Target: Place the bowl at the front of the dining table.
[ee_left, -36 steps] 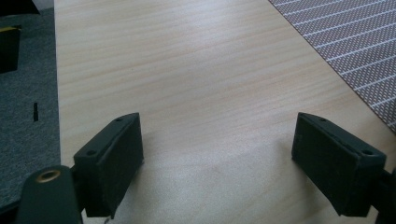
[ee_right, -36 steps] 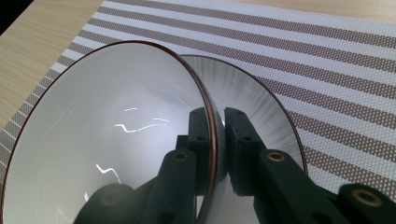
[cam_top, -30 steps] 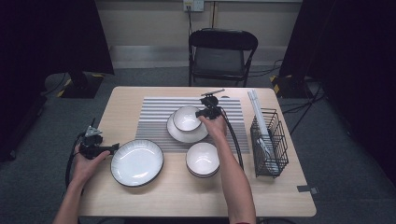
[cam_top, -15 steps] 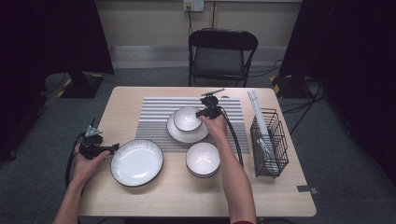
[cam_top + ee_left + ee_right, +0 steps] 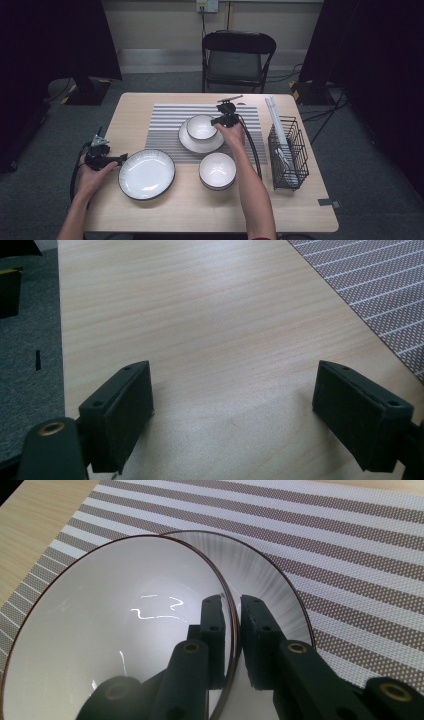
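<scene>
Taking the striped placemat (image 5: 170, 130) as the landmark, the nearest things lie off its front edge on the wooden surface (image 5: 165, 210): a large white plate (image 5: 146, 174) with a dark rim at the mat's near left corner, and a white bowl (image 5: 217, 170) just in front of the mat's middle. The left gripper (image 5: 121, 158) rests low beside the plate, left of the mat's near corner, its jaws spread wide with nothing but bare wood between them; it looks parked there, ready for the plate and out of the other arm's way. On the mat itself, toward its right half, a shallow white plate (image 5: 192, 144) carries a smaller bowl (image 5: 100, 640), and this bowl is what the work turns on. The right gripper (image 5: 236, 625) has its jaws pinched on the bowl's thin rim, one pad inside the wall and one outside, a hold that probably suits lifting it or steadying it on the plate beneath. Off the mat's right edge stands a black wire basket (image 5: 295, 150) with pale sticks leaning out of it. Beyond the mat's far edge, off the surface, a black folding chair (image 5: 235, 60) faces in.
</scene>
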Available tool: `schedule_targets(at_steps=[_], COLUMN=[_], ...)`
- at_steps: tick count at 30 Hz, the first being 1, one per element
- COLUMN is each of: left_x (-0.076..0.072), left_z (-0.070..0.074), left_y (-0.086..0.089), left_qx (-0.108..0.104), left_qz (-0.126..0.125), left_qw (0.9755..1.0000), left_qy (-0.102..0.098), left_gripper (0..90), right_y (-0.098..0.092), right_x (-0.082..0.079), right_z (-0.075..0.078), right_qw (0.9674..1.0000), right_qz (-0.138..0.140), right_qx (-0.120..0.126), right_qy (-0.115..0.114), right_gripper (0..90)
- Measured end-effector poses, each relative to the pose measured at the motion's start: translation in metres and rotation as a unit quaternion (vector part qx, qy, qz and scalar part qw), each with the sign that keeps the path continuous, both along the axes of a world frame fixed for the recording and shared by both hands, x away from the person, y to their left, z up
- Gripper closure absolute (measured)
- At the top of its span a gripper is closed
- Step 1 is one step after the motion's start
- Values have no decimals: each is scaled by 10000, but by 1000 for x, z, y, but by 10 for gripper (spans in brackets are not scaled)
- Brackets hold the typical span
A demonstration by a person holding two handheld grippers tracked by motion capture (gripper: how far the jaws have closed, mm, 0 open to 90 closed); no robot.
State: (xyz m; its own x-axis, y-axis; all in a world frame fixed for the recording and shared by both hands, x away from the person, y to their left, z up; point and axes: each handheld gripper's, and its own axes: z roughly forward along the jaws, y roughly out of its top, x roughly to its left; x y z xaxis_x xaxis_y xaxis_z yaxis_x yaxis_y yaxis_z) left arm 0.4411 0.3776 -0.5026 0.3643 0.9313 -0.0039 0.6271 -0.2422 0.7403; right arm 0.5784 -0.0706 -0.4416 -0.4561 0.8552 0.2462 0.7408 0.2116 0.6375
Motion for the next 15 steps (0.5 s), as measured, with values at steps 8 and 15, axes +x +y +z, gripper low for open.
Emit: schedule_targets(at_steps=[8,15], left_x=[0,0], left_z=[0,0], left_y=[0,0], left_qx=[5,3], left_qz=[0,0], left_qw=[10000,10000], left_qy=[5,1], left_gripper=[161,161], right_y=[-2,-4], right_x=[-4,-6], right_z=[3,1], right_qw=[9999,9995], right_qz=[47,77], right_qx=[35,24], right_qy=[-95,-289], right_gripper=[767,741])
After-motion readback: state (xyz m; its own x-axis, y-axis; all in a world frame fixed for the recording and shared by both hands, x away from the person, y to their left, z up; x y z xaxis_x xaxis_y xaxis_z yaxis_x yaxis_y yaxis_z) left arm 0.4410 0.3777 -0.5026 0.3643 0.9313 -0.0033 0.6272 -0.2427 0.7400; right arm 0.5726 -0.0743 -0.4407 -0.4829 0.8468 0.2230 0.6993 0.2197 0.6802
